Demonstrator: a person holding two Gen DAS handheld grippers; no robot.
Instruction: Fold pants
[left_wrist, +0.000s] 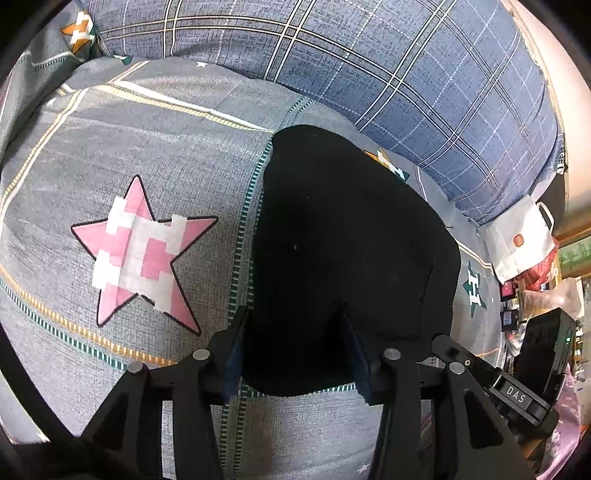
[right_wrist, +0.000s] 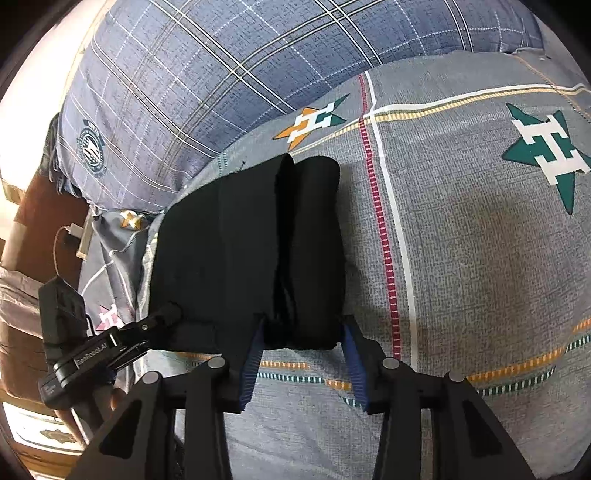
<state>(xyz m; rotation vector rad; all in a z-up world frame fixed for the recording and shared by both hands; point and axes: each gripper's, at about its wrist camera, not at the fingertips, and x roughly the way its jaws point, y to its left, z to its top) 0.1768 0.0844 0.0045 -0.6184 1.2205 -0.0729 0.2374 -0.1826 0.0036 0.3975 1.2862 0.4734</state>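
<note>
- The black pants (left_wrist: 343, 251) lie folded into a compact stack on the bed (left_wrist: 147, 147), near the plaid pillow (left_wrist: 406, 74).
- Soft, light and limp: the layers will sag and slide unless pinched through the full thickness at the near edge.
- Left gripper (left_wrist: 295, 350): jaws apart, straddling that edge.
- Right gripper (right_wrist: 301, 354): jaws apart around the thick fold; contact probably absent, though black cloth hides it.
</note>
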